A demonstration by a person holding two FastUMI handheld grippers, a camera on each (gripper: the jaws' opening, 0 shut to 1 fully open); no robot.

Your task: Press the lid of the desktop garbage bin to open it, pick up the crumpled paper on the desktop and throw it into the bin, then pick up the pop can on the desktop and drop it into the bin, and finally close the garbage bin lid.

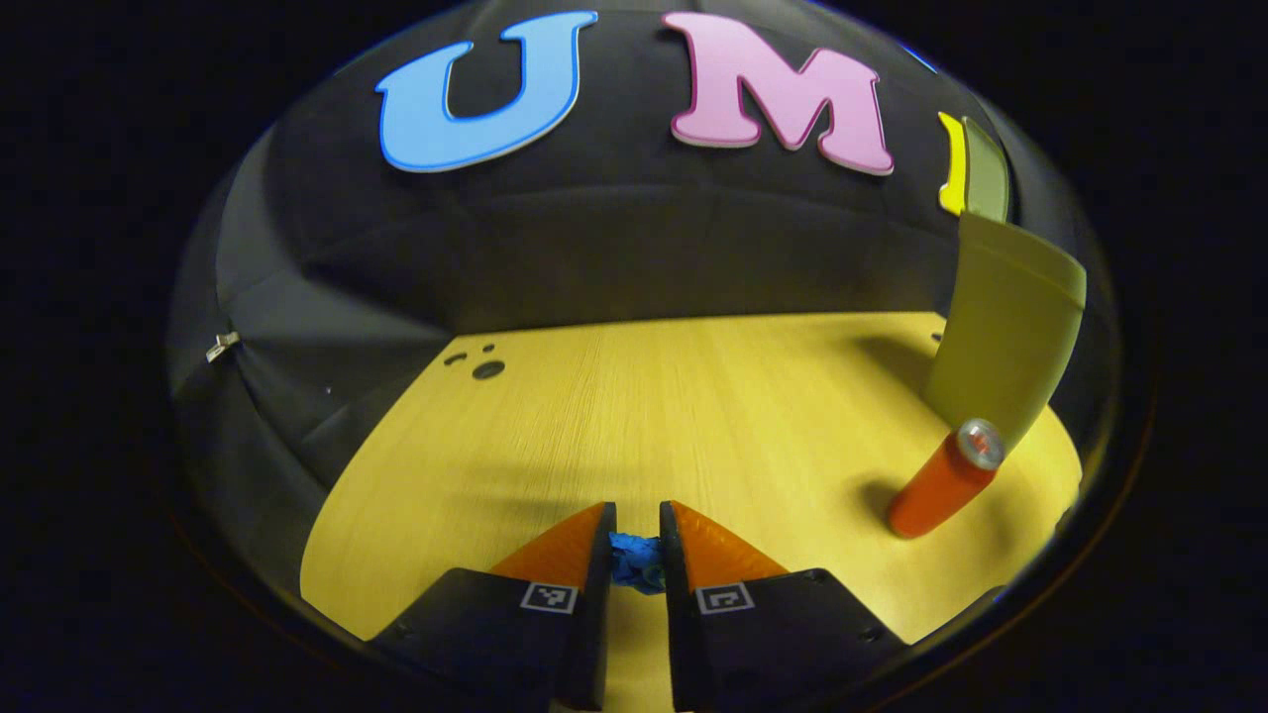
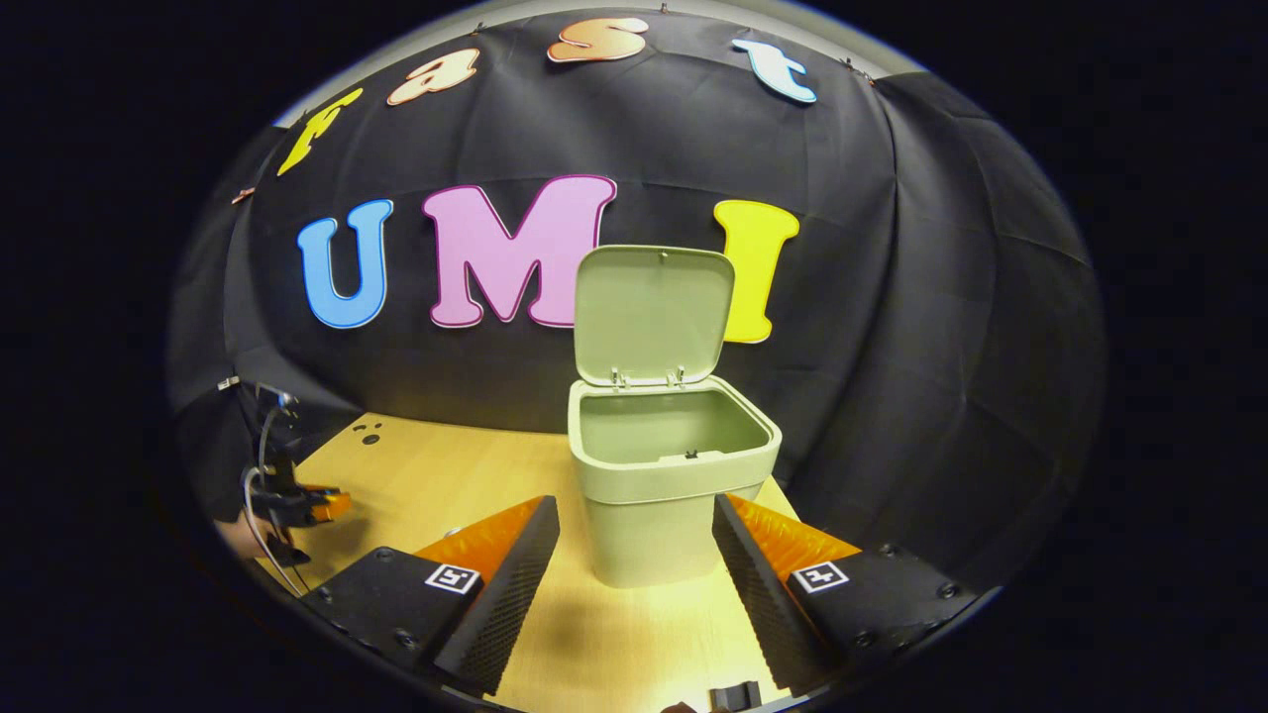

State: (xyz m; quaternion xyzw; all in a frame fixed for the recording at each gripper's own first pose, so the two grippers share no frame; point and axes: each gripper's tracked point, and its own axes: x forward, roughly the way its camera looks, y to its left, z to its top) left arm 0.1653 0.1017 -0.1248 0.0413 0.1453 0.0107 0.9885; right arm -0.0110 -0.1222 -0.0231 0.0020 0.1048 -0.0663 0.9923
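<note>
In the left gripper view, a blue crumpled paper (image 1: 636, 560) sits between my left gripper's (image 1: 637, 523) fingertips, which are pressed against it just above the wooden desktop (image 1: 674, 416). An orange pop can (image 1: 941, 480) stands to the right, in front of the pale green bin (image 1: 1001, 337). In the right gripper view, the bin (image 2: 659, 485) stands straight ahead with its lid (image 2: 652, 315) raised upright and its inside bare. My right gripper (image 2: 634, 555) is open in front of the bin, one finger to each side. The left gripper (image 2: 302, 503) and a hand show low at the far left.
The black cloth wall (image 2: 892, 347) closes off the back and sides of the desk just behind the bin. A few small dark holes (image 1: 485, 366) mark the desktop's far left corner. Bare wood lies between the paper and the can.
</note>
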